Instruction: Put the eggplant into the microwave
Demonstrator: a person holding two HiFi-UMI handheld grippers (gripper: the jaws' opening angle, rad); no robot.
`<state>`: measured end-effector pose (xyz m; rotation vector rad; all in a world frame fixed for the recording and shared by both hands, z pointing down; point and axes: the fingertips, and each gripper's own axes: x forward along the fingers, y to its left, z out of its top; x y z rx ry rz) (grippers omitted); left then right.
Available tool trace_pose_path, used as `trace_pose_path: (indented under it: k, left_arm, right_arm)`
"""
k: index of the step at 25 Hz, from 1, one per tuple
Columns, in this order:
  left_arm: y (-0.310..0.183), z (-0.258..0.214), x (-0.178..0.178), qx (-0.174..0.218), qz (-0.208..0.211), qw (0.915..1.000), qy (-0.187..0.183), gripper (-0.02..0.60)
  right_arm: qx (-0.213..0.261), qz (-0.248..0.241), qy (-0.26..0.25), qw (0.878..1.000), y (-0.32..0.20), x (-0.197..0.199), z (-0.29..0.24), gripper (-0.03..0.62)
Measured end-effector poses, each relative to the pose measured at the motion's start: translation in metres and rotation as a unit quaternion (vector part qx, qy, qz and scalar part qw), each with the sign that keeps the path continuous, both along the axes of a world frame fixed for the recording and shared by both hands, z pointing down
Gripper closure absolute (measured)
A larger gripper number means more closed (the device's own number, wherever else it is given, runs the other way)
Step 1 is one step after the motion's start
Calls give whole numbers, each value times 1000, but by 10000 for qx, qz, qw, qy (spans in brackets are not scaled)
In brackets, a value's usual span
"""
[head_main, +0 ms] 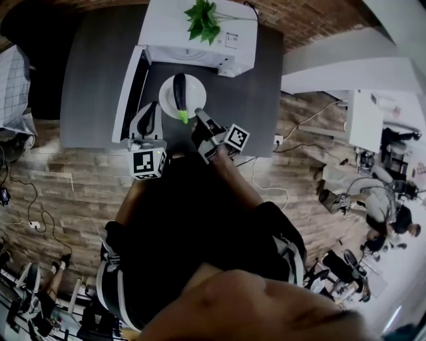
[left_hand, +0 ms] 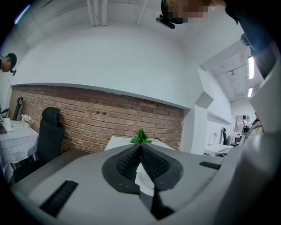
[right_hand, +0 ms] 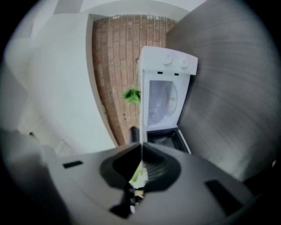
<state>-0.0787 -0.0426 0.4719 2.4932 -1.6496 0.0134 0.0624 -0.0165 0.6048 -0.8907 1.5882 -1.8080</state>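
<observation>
A dark purple eggplant (head_main: 180, 88) with a green stem lies on a white plate (head_main: 194, 92) just in front of the white microwave (head_main: 200, 33). Its door (head_main: 128, 93) stands swung open at the left. My left gripper (head_main: 156, 106) is shut on the plate's left rim (left_hand: 142, 178). At the near right rim my right gripper (head_main: 200, 114) is also shut on the plate, whose edge (right_hand: 141, 132) shows as a thin white line between the pads. Past it the right gripper view, turned sideways, shows the microwave's lit cavity (right_hand: 161, 103) and dark door (right_hand: 169, 139).
A green plant (head_main: 203, 20) stands on the microwave. The dark grey table (head_main: 93, 80) stops at a brick wall (left_hand: 88, 118). A black office chair (left_hand: 48, 132) stands at the left, cables (head_main: 26, 200) lie on the wood floor, and people and desks (head_main: 379, 193) are at the right.
</observation>
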Motion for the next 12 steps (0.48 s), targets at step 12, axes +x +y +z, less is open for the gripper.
trace_pose_path:
  k: [12]
  left_arm:
    - [-7,-7,30,103,-136,9999,26,546]
  right_arm:
    - [-161,-101,120,9997,-25,26,26,557]
